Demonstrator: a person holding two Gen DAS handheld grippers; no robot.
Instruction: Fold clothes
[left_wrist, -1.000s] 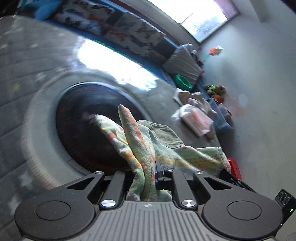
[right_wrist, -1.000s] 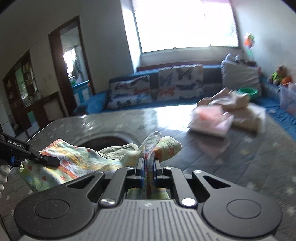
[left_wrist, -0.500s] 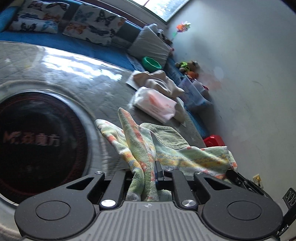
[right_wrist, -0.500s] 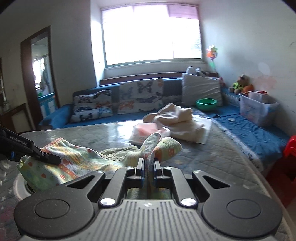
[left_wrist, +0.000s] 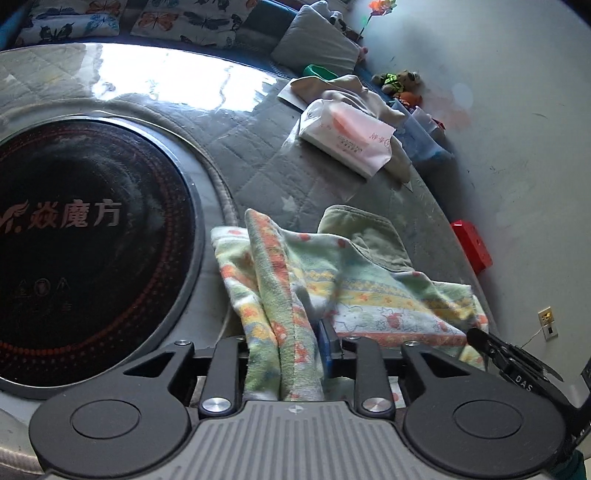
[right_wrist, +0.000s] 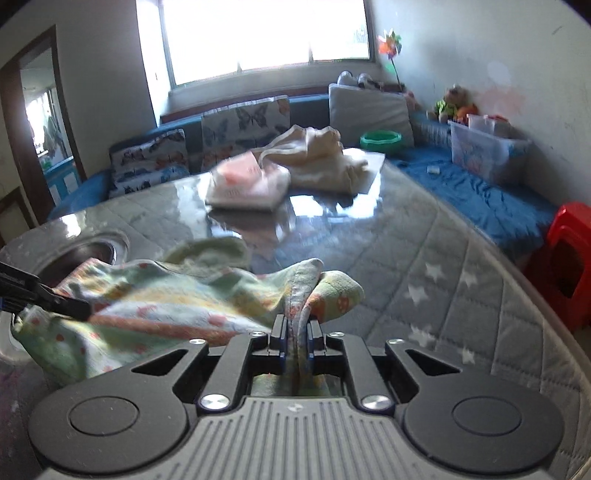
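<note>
Over the quilted tabletop (left_wrist: 258, 162): patterned towel (left_wrist: 369, 288) strung between both grippers.
Left gripper (left_wrist: 288, 343) opening, towel corner loose between its jaws; right gripper (right_wrist: 295, 332) pinches the other corner, presumably laying it down.

A pink tissue pack (left_wrist: 345, 138) lies against crumpled cream fabric (right_wrist: 317, 158) on the quilted table (right_wrist: 424, 258), beside a black induction cooktop (left_wrist: 85, 236).

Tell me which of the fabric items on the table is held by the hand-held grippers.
The colourful patterned towel at the near edge, pinched in the right hand-held gripper. The cream garment and the pink-and-white package lie untouched farther back.
</note>
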